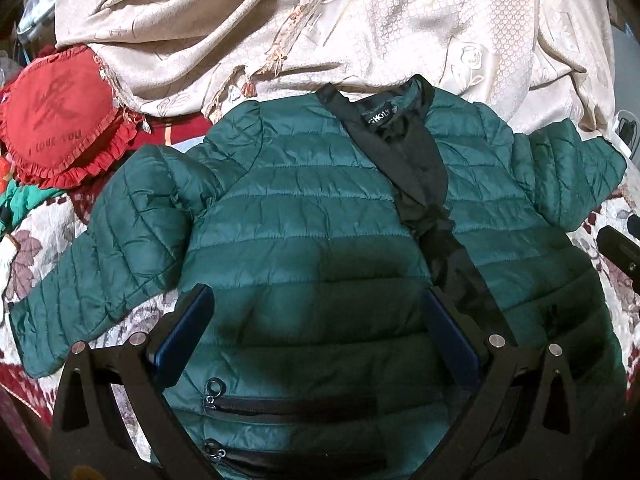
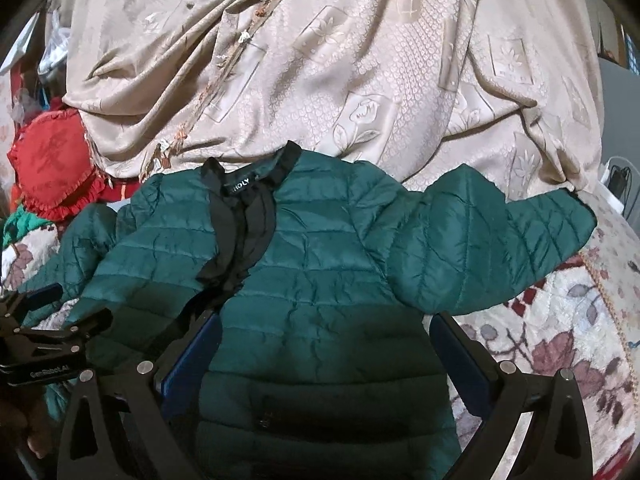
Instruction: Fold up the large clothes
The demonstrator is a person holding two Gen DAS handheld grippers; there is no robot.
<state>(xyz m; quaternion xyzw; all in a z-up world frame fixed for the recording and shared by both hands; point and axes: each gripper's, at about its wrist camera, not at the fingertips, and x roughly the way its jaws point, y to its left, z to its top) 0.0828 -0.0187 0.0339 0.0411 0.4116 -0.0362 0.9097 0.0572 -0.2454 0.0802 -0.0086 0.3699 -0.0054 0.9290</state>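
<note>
A dark green quilted puffer jacket (image 1: pixel 304 216) lies spread front-up on a floral bedspread, collar at the far side, both sleeves out to the sides. Its black placket (image 1: pixel 420 176) is partly open. My left gripper (image 1: pixel 318 300) is open and empty, hovering over the jacket's left front panel above two zipped pockets (image 1: pixel 288 404). In the right wrist view the jacket (image 2: pixel 332 264) fills the middle, and my right gripper (image 2: pixel 326 328) is open and empty over its right front panel. The left gripper's body (image 2: pixel 44 344) shows at the left edge there.
A beige patterned cloth (image 1: pixel 360 24) is heaped beyond the collar. A red heart-shaped cushion (image 1: pixel 60 120) lies at the far left. The floral bedspread (image 2: pixel 560 340) shows to the right of the jacket and under its left sleeve (image 1: pixel 104 264).
</note>
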